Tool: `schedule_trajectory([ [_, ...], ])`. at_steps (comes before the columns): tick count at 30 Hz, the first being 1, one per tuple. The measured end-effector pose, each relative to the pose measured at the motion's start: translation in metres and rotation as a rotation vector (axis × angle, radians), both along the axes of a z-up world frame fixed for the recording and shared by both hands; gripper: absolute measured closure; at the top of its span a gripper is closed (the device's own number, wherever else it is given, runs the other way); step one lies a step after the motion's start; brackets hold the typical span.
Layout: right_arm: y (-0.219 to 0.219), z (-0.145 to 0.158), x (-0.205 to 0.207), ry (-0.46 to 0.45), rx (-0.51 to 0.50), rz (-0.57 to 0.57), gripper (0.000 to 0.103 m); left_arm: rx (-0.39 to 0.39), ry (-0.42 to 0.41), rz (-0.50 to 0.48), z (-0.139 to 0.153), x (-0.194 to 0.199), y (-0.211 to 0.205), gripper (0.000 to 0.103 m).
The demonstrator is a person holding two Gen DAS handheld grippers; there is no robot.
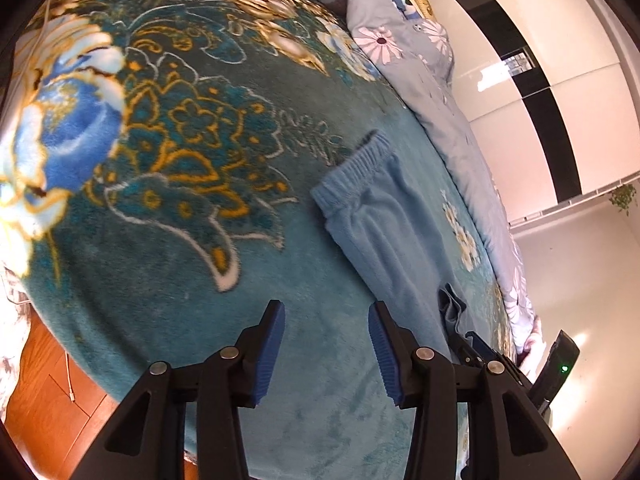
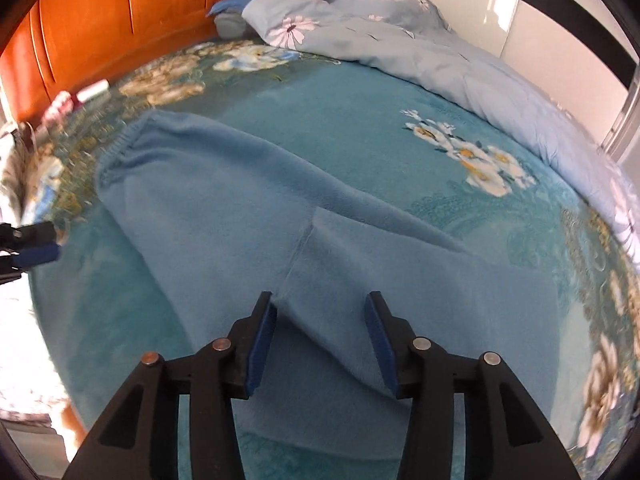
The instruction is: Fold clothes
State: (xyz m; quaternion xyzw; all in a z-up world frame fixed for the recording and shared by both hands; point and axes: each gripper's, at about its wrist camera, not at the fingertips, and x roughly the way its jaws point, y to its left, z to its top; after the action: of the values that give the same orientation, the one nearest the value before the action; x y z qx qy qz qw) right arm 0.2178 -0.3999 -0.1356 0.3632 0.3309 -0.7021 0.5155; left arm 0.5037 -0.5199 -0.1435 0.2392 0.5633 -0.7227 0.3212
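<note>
A pair of light blue fleece trousers (image 2: 248, 216) is lying spread on a teal floral blanket (image 2: 360, 112) that is covering the bed. The right gripper (image 2: 320, 340) is hovering with its jaws spread wide and nothing between them; a raised fold of one trouser leg is sitting directly ahead of and between its blue pads (image 2: 262, 344), though whether the pads are touching the cloth cannot be told. From there the trousers are stretching away ahead and to the left, ending at the gathered elastic waistband (image 2: 120, 148). The left gripper (image 1: 326, 354) is likewise hanging released and empty, over bare blanket (image 1: 168, 280), with the trousers (image 1: 384, 232) lying just ahead and to its right and the waistband (image 1: 348, 168) at the far end. In the right wrist view the left gripper (image 2: 38, 254) is showing at the far left edge, well apart from the right one. Beyond the trousers, a pale blue daisy-print quilt (image 2: 440, 56) is lying bunched along the far right of the bed, and an orange wooden headboard (image 2: 100, 12) is standing ahead to the left.
</note>
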Motion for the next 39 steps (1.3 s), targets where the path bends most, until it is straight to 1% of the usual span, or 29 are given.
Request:
schedule_trajectory([
  [1, -0.001, -0.001, -0.001, 0.000, 0.003, -0.004, 0.055, -0.001, -0.003, 0.003, 0.000, 0.002, -0.001, 0.056],
  [2, -0.001, -0.001, -0.004, -0.012, 0.003, -0.012, 0.059, 0.000, -0.002, 0.006, -0.001, 0.003, -0.001, 0.056],
  [3, -0.001, -0.002, -0.007, -0.025, 0.003, -0.022, 0.073, 0.001, -0.002, 0.008, -0.001, 0.004, -0.002, 0.056],
  [4, 0.000, -0.001, -0.012, -0.042, 0.003, -0.039, 0.080, 0.002, -0.002, 0.011, -0.002, 0.006, -0.002, 0.055],
  [5, 0.001, 0.000, -0.017, -0.073, -0.005, -0.056, 0.090, 0.005, 0.000, 0.011, -0.003, 0.005, -0.003, 0.055],
  [7, 0.005, 0.006, -0.026, -0.116, -0.031, -0.085, 0.093, 0.011, 0.004, 0.012, -0.005, 0.005, -0.004, 0.055],
  [12, 0.018, 0.041, -0.037, -0.115, -0.189, -0.161, 0.093, 0.015, 0.017, 0.004, -0.007, -0.001, -0.006, 0.055],
  [14, 0.015, 0.041, -0.035, -0.120, -0.205, -0.172, 0.093, 0.017, 0.023, 0.001, -0.008, -0.003, -0.006, 0.055],
  [15, 0.014, 0.039, -0.032, -0.121, -0.206, -0.174, 0.093, 0.018, 0.025, -0.001, -0.008, -0.004, -0.007, 0.055],
  [16, 0.010, 0.032, -0.027, -0.119, -0.183, -0.162, 0.093, 0.017, 0.031, -0.007, -0.008, -0.007, -0.008, 0.055],
  [19, 0.000, 0.006, -0.014, -0.105, -0.087, -0.130, 0.091, 0.014, 0.029, -0.028, -0.008, -0.018, -0.013, 0.055],
  [20, 0.000, 0.002, -0.014, -0.105, -0.079, -0.134, 0.089, 0.010, 0.032, -0.032, -0.007, -0.021, -0.016, 0.055],
  [22, 0.000, -0.003, -0.015, -0.116, -0.074, -0.145, 0.089, 0.002, 0.032, -0.035, -0.007, -0.029, -0.023, 0.055],
  [23, 0.001, -0.003, -0.015, -0.123, -0.073, -0.137, 0.087, 0.000, 0.026, -0.033, -0.007, -0.033, -0.028, 0.055],
  [25, 0.002, -0.001, -0.013, -0.136, -0.073, -0.116, 0.078, 0.002, 0.028, -0.025, -0.009, -0.037, -0.036, 0.055],
  [26, 0.003, 0.003, -0.011, -0.137, -0.080, -0.096, 0.071, 0.008, 0.033, -0.017, -0.011, -0.039, -0.040, 0.055],
  [27, 0.007, 0.010, -0.009, -0.136, -0.095, -0.077, 0.067, 0.014, 0.039, -0.009, -0.013, -0.041, -0.045, 0.055],
  [28, 0.013, 0.019, -0.007, -0.129, -0.122, -0.065, 0.065, 0.024, 0.046, 0.001, -0.016, -0.041, -0.049, 0.055],
  [30, 0.029, 0.035, -0.006, -0.108, -0.171, -0.067, 0.055, 0.042, 0.062, 0.022, -0.021, -0.042, -0.057, 0.055],
  [33, 0.063, 0.051, -0.013, -0.083, -0.222, -0.107, 0.054, 0.074, 0.095, 0.062, -0.030, -0.043, -0.067, 0.055],
  [35, 0.088, 0.054, -0.025, -0.073, -0.229, -0.155, 0.054, 0.064, 0.110, 0.082, -0.031, -0.043, -0.070, 0.056],
  [37, 0.111, 0.055, -0.036, -0.073, -0.230, -0.199, 0.054, 0.045, 0.099, 0.090, -0.030, -0.046, -0.072, 0.057],
  [38, 0.122, 0.054, -0.041, -0.078, -0.229, -0.222, 0.054, 0.037, 0.090, 0.095, -0.030, -0.047, -0.073, 0.058],
  [39, 0.133, 0.053, -0.047, -0.083, -0.228, -0.244, 0.054, 0.029, 0.082, 0.101, -0.029, -0.049, -0.073, 0.062],
])
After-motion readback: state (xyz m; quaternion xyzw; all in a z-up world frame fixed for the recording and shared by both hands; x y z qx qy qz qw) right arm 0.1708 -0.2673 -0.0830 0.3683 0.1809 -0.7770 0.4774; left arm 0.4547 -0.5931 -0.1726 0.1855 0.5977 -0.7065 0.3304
